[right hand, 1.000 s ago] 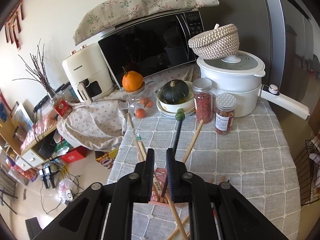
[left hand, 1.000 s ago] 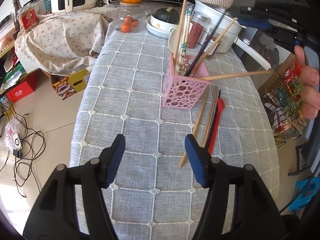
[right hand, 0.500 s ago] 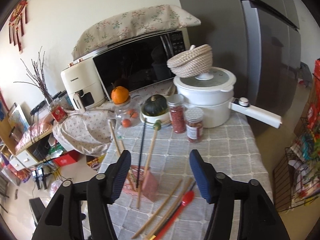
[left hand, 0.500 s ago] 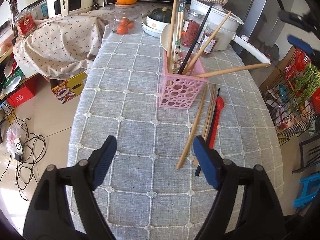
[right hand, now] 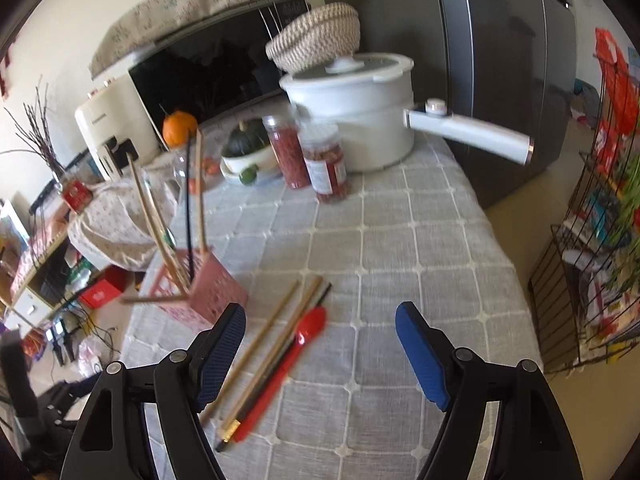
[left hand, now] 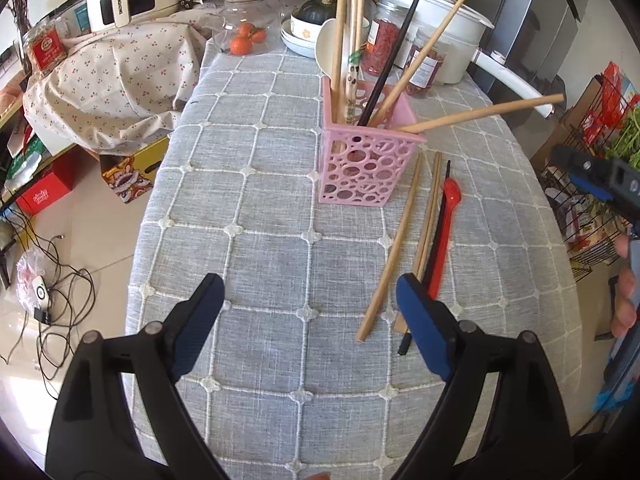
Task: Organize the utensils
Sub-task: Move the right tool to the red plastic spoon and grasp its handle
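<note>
Behind the pink holder (left hand: 370, 160), red-labelled jars (left hand: 420, 68) show unreadable print.

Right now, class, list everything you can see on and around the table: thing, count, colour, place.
Utensil holder: one, pink, mid-table, holding chopsticks.
Loose chopsticks: several, wooden and black, on cloth right of holder.
Spoon: one, red, beside loose chopsticks.
Tablecloth: one, grey checked.
Jars: two, red contents, by pot.
Pot: one, white, far end.
Woven basket: one, on pot lid.
Squash: one, dark green, in bowl.
Left tongs: open, empty.
Right tongs: open, empty.
</note>
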